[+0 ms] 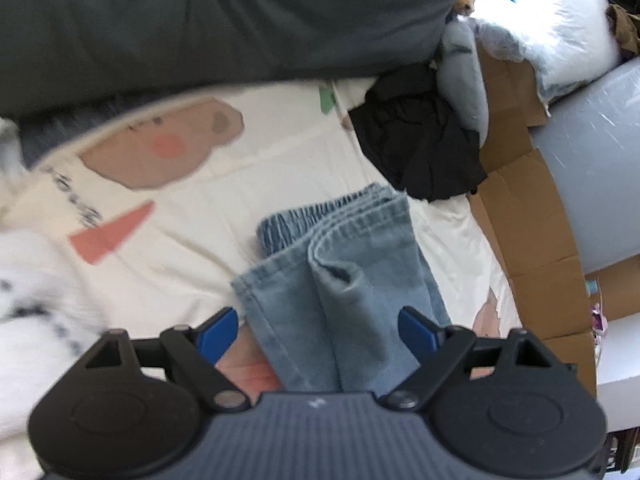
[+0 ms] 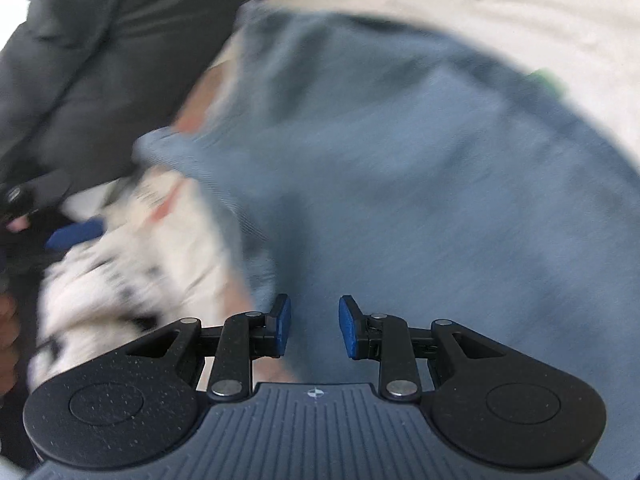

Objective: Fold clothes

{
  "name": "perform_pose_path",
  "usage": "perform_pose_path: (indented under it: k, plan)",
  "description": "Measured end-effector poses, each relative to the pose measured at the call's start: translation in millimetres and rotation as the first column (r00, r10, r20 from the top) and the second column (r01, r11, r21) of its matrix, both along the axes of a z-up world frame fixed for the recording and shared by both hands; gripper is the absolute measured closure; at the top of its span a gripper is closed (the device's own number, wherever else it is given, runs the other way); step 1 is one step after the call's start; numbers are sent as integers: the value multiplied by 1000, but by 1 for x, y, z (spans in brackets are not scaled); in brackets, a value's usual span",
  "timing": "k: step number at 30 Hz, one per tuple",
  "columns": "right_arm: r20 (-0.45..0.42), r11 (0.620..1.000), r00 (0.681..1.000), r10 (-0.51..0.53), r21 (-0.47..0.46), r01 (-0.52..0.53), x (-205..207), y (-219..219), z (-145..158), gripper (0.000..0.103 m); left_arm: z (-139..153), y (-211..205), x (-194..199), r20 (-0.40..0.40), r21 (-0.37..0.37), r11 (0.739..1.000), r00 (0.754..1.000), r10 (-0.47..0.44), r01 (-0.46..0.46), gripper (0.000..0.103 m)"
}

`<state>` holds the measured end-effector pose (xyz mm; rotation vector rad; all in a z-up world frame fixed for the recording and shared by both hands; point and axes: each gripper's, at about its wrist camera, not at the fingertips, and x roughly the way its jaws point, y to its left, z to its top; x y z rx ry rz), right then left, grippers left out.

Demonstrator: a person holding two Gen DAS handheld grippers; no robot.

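Left tool (image 1: pixel 318 330) sits nearest the lens, jaws spread wide w/ nothing between the pads; it hangs over the near end of the folded jeans (image 1: pixel 340 280). Jeans lie on the bed sheet (image 1: pixel 240 184), long axis running from 6 o'clock by the tool up toward 12–1 o'clock, elastic waistband at the far end. So the denim is straight ahead & below the left tool, closest of the two.

Right tool (image 2: pixel 315 328) has jaws part-way apart, pads clear of cloth, no grip. Blue-grey garment (image 2: pixel 420 160) fills its view from 12 to 4 o'clock, blurred, so I can't tell its axis. White patterned cloth (image 2: pixel 132 264) is at 9 o'clock.

Judgement: next pick prob. falls to the right tool, straight ahead.

Writing: dark characters on the sheet print at 9 o'clock in the left view, too blurred to read. No brands or labels legible.
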<state>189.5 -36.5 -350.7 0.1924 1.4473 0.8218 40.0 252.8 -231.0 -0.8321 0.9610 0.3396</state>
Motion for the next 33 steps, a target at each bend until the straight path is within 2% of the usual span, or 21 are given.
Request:
perform_pose_path:
  k: [5,10,14,16,18,21,25,28,33]
  plan:
    - [45,998,998,-46,34,44,-9,-13,32,75,52,3,-31,-13,65,998,1000,-11,12,14]
    - [110,997,991,-77,39,73,-3,-27,65,75,107,8,-66,-12,115,993,1000,27,-26,13]
    - [179,995,980,-83,64,73,4,-31,91,75,124,18,-71,-33,161,987,999,31,-25,10]
    - [233,996,970,-68,65,54,6,-31,97,74,121,21,-64,-58,173,985,998,18,-8,10]
    - [290,997,955,-66,52,53,12,-30,99,74,112,22,-56,-58,179,983,998,-22,32,10]
    - [351,995,932,-86,70,66,18,-30,95,74,90,24,-46,-42,156,987,999,-30,37,11]
    - [415,995,906,-85,79,57,24,-32,88,74,58,28,-31,-34,105,992,998,-61,65,11]
    - [452,998,890,-62,57,40,34,-29,83,74,27,32,-20,-32,28,992,992,-120,121,13]
    - [522,998,852,47,11,-62,48,-12,77,74,-15,45,-12,-12,-15,997,997,-71,70,14]
